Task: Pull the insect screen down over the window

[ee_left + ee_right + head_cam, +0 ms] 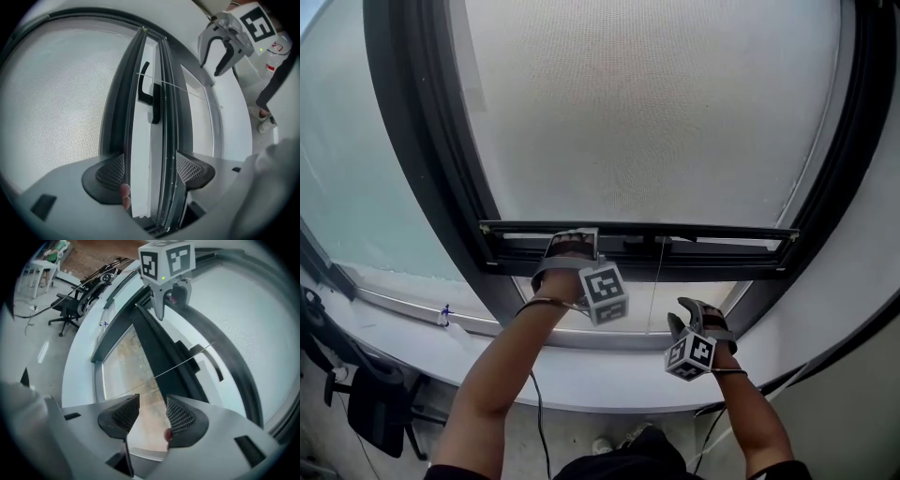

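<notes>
Two hand-held grippers are recorded. The left gripper [572, 242] is clamped on the dark metal bottom bar [675, 246] of the grey mesh insect screen [656, 122], which is drawn down short of the white sill [487, 356]. The right gripper [686, 311] is held below the bar, jaws apart and empty.

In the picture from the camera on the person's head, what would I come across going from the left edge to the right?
Black office chair → small blue object → left gripper, clamped on the screen's bottom bar → thin cord → right gripper, open and empty.
</notes>
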